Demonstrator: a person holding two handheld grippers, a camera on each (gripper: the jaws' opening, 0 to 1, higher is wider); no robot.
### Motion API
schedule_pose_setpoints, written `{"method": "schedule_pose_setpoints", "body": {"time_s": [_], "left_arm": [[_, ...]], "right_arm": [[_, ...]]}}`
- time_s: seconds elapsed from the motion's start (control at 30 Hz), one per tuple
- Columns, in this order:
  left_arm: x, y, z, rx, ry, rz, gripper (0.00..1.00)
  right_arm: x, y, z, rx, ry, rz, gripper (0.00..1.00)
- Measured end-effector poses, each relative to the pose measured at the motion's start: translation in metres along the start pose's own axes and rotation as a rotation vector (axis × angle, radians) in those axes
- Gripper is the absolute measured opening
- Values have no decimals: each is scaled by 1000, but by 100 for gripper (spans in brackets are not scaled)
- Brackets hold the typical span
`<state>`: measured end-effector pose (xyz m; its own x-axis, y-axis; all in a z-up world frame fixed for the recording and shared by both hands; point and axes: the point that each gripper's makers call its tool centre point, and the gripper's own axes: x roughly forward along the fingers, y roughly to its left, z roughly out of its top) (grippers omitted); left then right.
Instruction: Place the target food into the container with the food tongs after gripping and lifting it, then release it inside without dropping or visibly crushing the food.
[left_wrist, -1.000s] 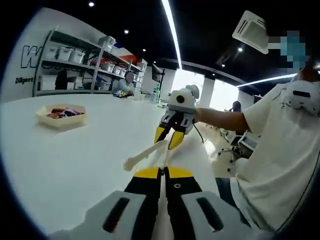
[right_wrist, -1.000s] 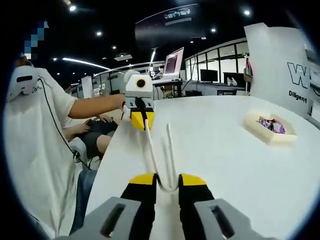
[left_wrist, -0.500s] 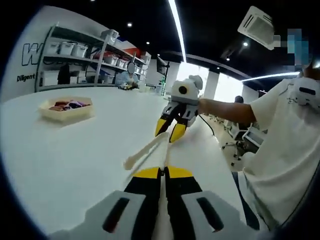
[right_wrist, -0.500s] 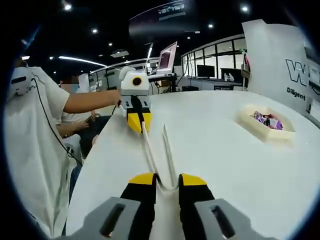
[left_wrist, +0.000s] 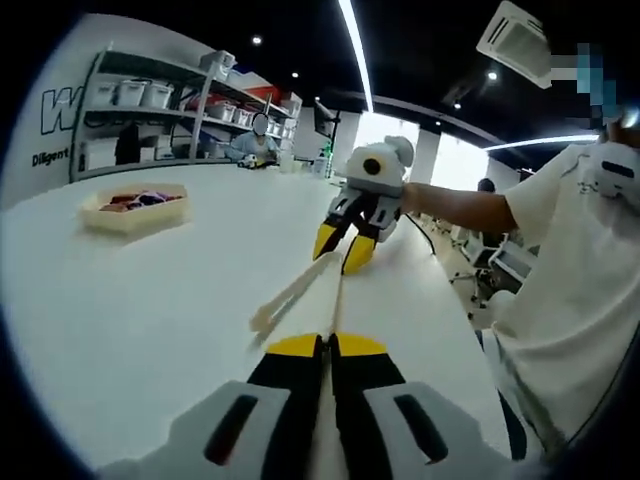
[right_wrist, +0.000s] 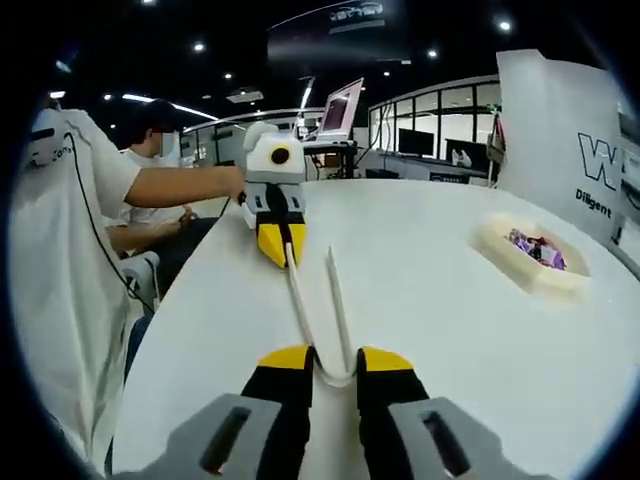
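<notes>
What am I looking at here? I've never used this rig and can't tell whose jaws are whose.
No robot arm: a person holds a gripper in each hand, each with a forward-looking fisheye camera. In the right gripper view, the right gripper rises from the bottom, its yellow-tipped jaws clamping the bend of white food tongs. The left gripper, opposite, pinches one tong arm's tip. The left gripper view shows the same from the other end. On the white table sits a beige tray of colourful food.

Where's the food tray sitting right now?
The food tray sits on the white table, at the right in the right gripper view and at the far left in the left gripper view, below the storage shelves, well away from the tongs.
</notes>
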<state>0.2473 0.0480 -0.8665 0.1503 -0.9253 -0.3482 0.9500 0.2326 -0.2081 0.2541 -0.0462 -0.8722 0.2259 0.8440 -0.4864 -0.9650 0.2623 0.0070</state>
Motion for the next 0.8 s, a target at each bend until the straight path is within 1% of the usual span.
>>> {"method": "schedule_pose_setpoints", "body": {"time_s": [0.03,0.13,0.2,0.23,0.3,0.33,0.4,0.47,0.5,0.6,0.67,0.73,0.8], "left_arm": [[0,1,-1,1,3,4,3],[0,2,0,3,-16,18,4],[0,2,1,-1,-18,21,5],[0,1,1,-2,-17,23,7],[-1,-1,3,-27,-29,21,17],[-1,-2,3,-26,-33,20,20],[-1,-4,3,-27,-31,22,23],[-3,-2,4,-17,-25,37,25],[-3,-2,4,-17,-25,39,28],[-7,-3,3,-17,-17,47,34],[-10,-1,3,-2,-15,73,37],[-12,-1,5,0,-20,83,42],[-13,1,7,8,-20,111,48]], "right_arm": [[0,0,0,1,0,1,10],[-1,0,0,11,-10,7,10],[-1,0,0,20,-16,12,10],[-2,-1,0,27,-18,8,11],[-5,-1,9,48,-72,7,14],[-6,-2,11,59,-89,1,18],[-10,-5,10,69,-87,-16,23],[-13,-4,8,63,-85,-18,21],[-14,-4,7,65,-86,-23,21],[-19,-4,3,94,-93,-42,26],[-23,-3,1,110,-103,-53,27],[-26,-2,0,104,-104,-66,27],[-30,-4,3,122,-109,-94,28]]}}
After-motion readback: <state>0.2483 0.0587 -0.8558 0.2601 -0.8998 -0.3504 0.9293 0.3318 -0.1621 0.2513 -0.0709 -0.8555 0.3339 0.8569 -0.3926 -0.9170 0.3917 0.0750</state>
